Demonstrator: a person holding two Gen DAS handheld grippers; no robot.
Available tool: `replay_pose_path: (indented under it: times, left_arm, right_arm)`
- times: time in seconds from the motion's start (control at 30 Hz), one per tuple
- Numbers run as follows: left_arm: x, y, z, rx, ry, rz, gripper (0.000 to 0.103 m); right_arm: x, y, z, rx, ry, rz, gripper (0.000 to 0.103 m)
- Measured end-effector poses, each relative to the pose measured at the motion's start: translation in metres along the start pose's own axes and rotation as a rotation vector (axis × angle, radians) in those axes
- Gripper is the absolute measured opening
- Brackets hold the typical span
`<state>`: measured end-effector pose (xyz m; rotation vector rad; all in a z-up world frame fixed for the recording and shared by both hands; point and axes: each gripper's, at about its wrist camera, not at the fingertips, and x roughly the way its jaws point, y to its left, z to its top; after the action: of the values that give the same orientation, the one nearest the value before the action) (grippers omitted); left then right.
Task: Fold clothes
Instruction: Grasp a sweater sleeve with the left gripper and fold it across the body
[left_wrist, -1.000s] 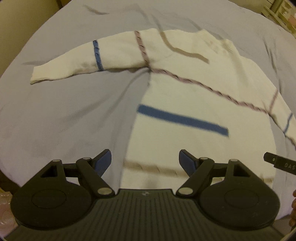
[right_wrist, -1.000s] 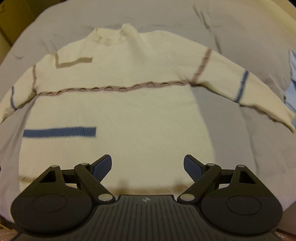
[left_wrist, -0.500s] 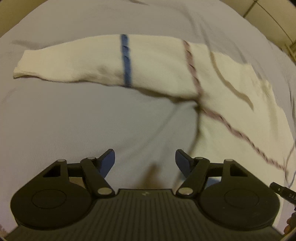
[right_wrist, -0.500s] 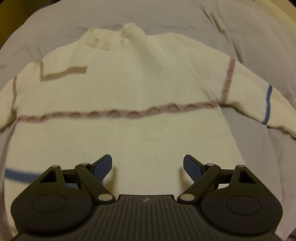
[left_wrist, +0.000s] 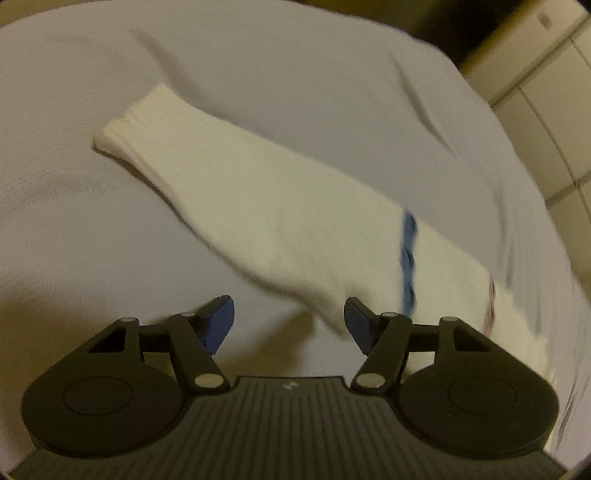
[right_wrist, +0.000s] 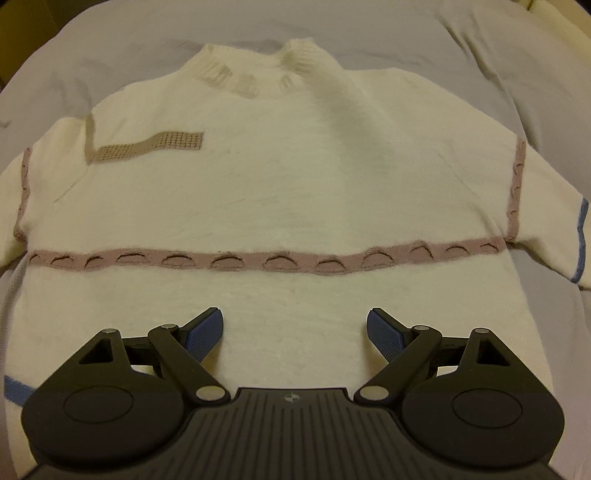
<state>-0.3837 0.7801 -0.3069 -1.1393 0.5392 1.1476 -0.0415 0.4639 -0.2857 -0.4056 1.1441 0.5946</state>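
Left gripper reached the sleeve

The left gripper (left_wrist: 288, 325) had swung from the sweater's (right_wrist: 280, 206) body to its sleeve (left_wrist: 266, 214) at mid-frame, jaws closing, empty. The right gripper (right_wrist: 295, 332) hovered open over the sweater, flat on the bed (left_wrist: 295, 74); folding could start.

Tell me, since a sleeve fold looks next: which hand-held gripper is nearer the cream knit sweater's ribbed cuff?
Left. The left hand-held gripper hovers by that sleeve, jaws closing on nothing, the ribbed cuff ahead. The right hand-held gripper is over the sweater's body.
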Motion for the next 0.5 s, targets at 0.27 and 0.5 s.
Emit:
replay_pose_path:
  times: [0.27,0.5]
  left_arm:
    - [0.019,0.02,0.021,-0.178,-0.046,-0.068,0.004]
    - [-0.068,-0.097,0.006,0.294,-0.12,-0.386,0.004]
  right_arm:
    - [0.004,-0.01,0.006,0.02,-0.019,-0.046,0.087]
    - [-0.008,-0.032,0.009,0.039,-0.043,-0.063,0.087]
